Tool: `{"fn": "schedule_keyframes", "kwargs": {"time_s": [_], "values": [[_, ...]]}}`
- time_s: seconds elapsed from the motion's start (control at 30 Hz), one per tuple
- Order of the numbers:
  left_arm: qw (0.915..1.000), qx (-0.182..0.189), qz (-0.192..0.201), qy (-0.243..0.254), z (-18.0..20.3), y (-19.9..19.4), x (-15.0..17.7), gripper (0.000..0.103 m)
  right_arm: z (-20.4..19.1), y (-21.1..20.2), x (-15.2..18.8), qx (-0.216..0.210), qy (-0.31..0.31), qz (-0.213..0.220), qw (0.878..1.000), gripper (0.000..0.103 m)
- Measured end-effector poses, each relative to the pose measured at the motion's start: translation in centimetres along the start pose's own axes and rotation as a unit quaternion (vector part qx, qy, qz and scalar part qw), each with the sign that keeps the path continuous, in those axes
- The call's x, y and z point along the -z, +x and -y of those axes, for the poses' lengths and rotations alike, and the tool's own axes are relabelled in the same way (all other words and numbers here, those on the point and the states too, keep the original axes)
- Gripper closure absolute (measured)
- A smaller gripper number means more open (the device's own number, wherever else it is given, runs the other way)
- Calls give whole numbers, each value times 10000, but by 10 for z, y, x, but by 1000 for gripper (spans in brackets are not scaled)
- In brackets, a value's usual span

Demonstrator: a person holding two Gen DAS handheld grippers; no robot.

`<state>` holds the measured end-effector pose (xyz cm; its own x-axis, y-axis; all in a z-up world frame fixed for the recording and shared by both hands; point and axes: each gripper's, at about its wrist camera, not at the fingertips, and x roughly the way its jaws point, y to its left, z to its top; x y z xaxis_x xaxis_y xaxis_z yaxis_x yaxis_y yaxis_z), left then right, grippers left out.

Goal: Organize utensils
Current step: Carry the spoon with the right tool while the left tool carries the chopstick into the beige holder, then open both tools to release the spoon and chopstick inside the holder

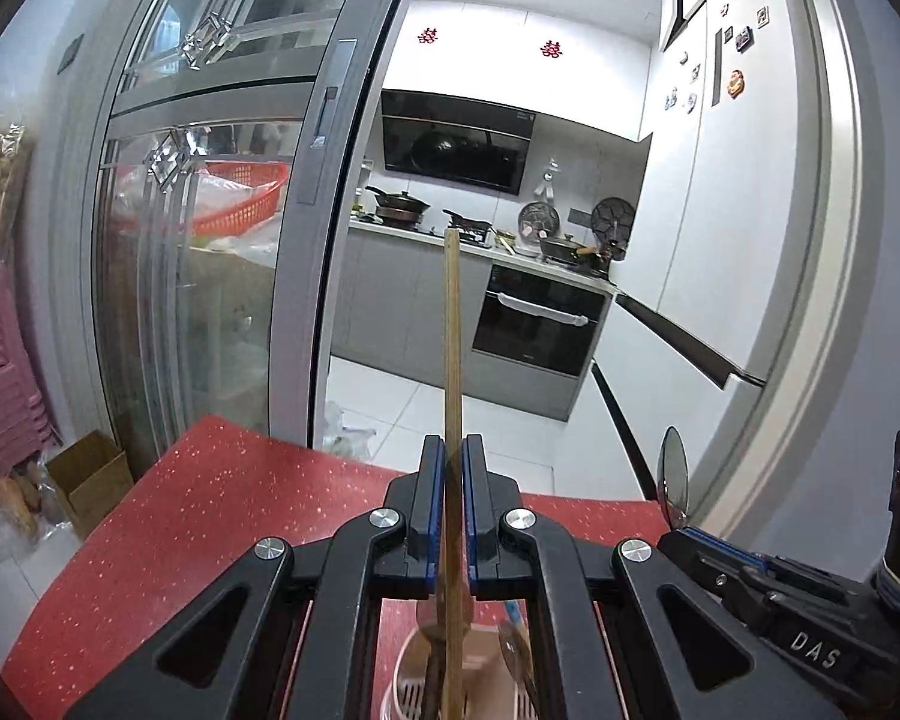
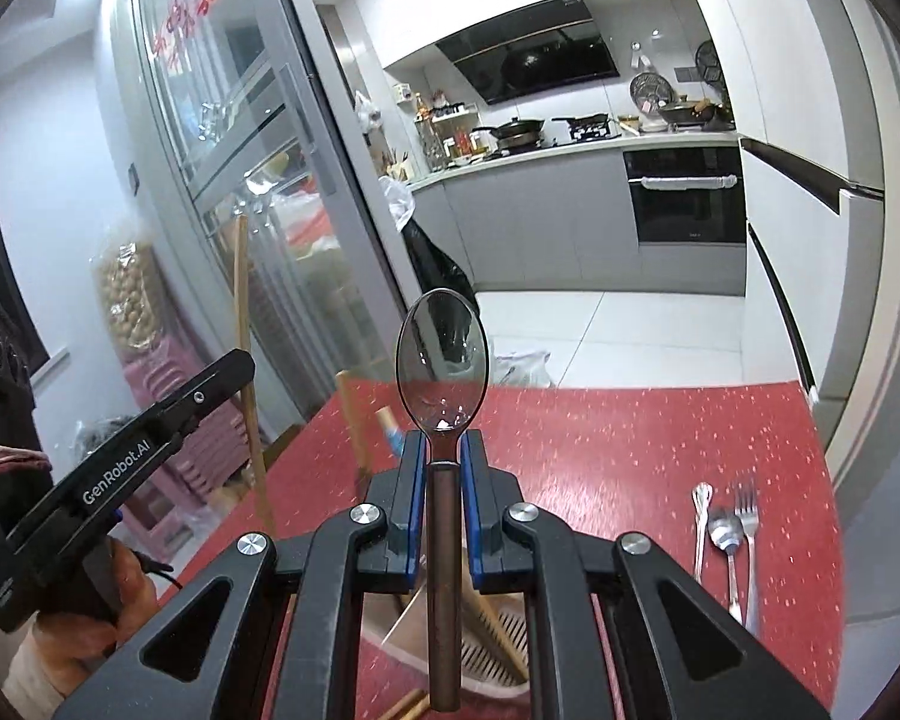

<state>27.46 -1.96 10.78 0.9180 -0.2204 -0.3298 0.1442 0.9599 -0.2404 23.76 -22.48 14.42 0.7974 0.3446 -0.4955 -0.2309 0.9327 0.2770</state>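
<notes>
My left gripper (image 1: 453, 456) is shut on a long wooden chopstick (image 1: 452, 336) that stands almost upright between its blue pads. Below it sits a white slotted utensil holder (image 1: 414, 690) with other utensils in it. My right gripper (image 2: 444, 450) is shut on a metal spoon (image 2: 442, 354), bowl up, handle hanging down over the holder (image 2: 486, 642). The spoon's bowl (image 1: 672, 474) also shows at the right of the left wrist view. The left gripper's black body (image 2: 150, 438) and its chopstick (image 2: 246, 348) appear at the left of the right wrist view.
A red speckled table (image 2: 630, 450) carries a small whisk (image 2: 700, 516), a spoon (image 2: 727, 546) and a fork (image 2: 748, 528) at its right side. Wooden utensils (image 2: 354, 420) stick up from the holder. Behind stand a sliding glass door (image 1: 222, 228) and a kitchen with an oven (image 2: 684, 198).
</notes>
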Motion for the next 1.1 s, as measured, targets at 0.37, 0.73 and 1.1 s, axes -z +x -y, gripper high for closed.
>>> {"fn": "schedule_keyframes", "kwargs": {"time_s": [0.37, 0.73, 1.1], "values": [[9999, -69, 148, 7, -2, 32, 31, 74, 16, 45, 27, 108, -133, 79, 9998, 91], [9988, -246, -61, 423, 0, 26, 62, 73, 16, 43, 52, 148, -437, -7, 9989, 91], [9959, -428, -509, 617, -4, 23, 76, 73, 25, 30, 65, 242, -460, -244, 9983, 90]]}}
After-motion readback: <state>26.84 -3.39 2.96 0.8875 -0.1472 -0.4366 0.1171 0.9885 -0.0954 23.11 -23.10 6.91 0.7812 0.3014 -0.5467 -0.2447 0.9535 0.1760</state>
